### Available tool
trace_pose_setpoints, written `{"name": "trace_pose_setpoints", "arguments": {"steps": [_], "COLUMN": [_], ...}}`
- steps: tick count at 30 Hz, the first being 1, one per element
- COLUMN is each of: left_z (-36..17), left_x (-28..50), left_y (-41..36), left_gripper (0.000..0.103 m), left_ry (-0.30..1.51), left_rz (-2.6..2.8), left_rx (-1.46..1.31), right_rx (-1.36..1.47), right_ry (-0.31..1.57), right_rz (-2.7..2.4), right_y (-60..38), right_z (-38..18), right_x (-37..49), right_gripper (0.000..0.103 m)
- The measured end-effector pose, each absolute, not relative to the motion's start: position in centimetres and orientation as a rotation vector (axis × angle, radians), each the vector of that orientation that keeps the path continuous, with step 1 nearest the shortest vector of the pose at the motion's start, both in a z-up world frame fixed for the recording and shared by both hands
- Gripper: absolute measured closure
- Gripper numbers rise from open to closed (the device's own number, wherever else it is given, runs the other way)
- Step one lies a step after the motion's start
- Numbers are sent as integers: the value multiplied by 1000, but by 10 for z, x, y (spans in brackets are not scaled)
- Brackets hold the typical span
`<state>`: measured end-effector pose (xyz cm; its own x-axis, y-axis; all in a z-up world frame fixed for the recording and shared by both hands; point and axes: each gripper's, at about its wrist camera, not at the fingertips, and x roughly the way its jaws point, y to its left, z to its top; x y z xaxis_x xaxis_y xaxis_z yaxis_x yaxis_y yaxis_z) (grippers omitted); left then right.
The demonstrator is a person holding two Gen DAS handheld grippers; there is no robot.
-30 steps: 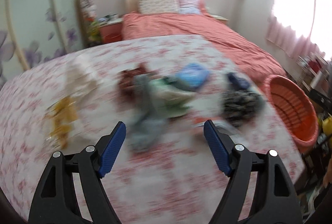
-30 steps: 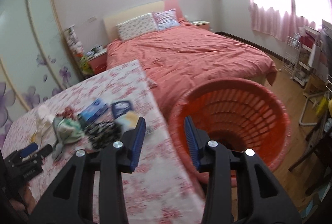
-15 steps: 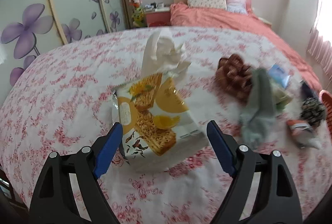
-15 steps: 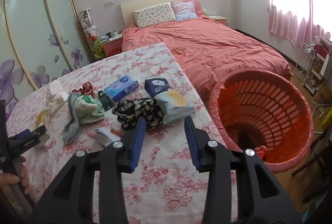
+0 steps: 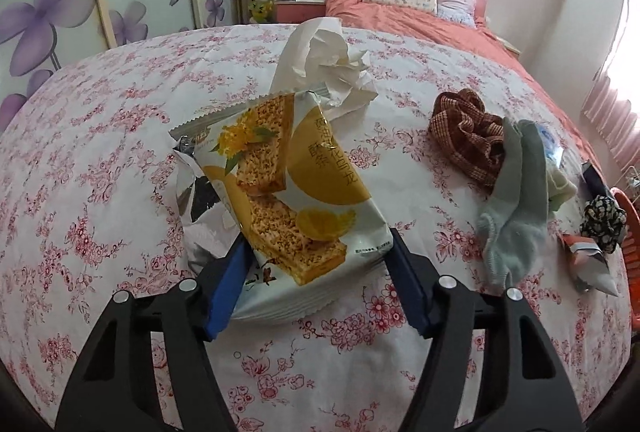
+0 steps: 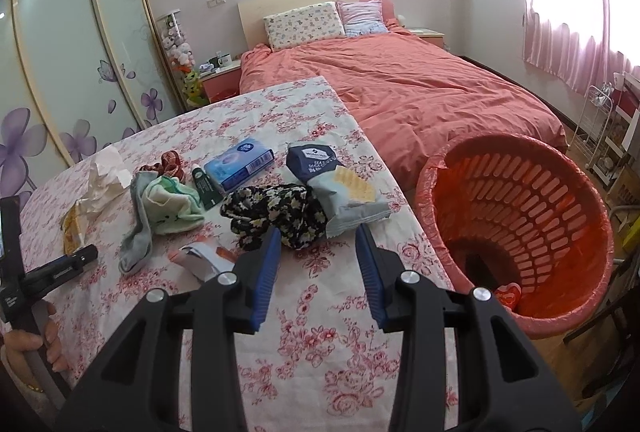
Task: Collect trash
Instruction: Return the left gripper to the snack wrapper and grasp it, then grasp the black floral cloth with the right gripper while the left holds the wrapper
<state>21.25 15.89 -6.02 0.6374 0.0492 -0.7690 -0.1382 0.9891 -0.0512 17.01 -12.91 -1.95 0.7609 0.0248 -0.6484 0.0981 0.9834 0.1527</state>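
The left tongs (image 5: 316,272) are straddling the near end of the yellow snack wrapper (image 5: 280,188), which is lying on the flowered table (image 5: 100,192) with its long axis running away from the tongs toward the crumpled white tissue (image 5: 328,64) touching its far end. The jaws have just been closing with the wrapper between them; the left blue pad seems to be meeting the silvery torn flap, while the right pad is sitting at the wrapper's near right corner, though whether either is truly pressing yet is hard to tell from this angle, so the wrapper is reading as bracketed rather than clenched. Seen from the right wrist, the same wrapper (image 6: 74,228) is lying at the far left edge of the table, just ahead of the left tongs (image 6: 86,256), and well apart from the orange basket (image 6: 560,216) standing off the table's right side. The right tongs (image 6: 316,256) are hovering part-open and empty, near the black floral cloth (image 6: 276,212) and the grey chip bag (image 6: 340,192), so they are the nearer hand to the basket. The left hand is plainly the one placed for this wrapper, and the closing line is crossing its short width, which should be crumpling the film easily.
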Motion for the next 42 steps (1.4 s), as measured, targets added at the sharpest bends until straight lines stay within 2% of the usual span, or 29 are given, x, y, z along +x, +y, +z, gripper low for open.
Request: {"name": "trace_pose_setpoints", "arguments": {"steps": [3,4,10,15,17,22,33,42], "left_z": [-57,-56,-50,-49,-47,-42,-33,-26], "left_x": [208,208,204,203,203,201,197,195], "left_y": [163,164,171,175,175,170,152,135], "left_gripper": [37,46,49,58,66,71,71,71], "left_ry": [855,850,839,832,828,816,805,793], "left_rz": [89,81,42,17,5,-13,-31,-64], "left_rx": [-121,-127,-119,-124,-127,-121,-117,-104], "right_rx": [191,196,204,198,200,200,196,203], "right_ry": [715,719,728,736,735,727,713,779], "right_rz": [-51,-52,-29,-20,-19,-24,-61,-62], "right_y": [-132,-132,-126,-121,-121,-123,-134,-138], "right_z": [-23,-24,-28,-32,-31,-30,-28,-45], "right_x": [179,182,187,189,190,192,208,228], "right_gripper": [64,64,64,64,64,64,74,73]}}
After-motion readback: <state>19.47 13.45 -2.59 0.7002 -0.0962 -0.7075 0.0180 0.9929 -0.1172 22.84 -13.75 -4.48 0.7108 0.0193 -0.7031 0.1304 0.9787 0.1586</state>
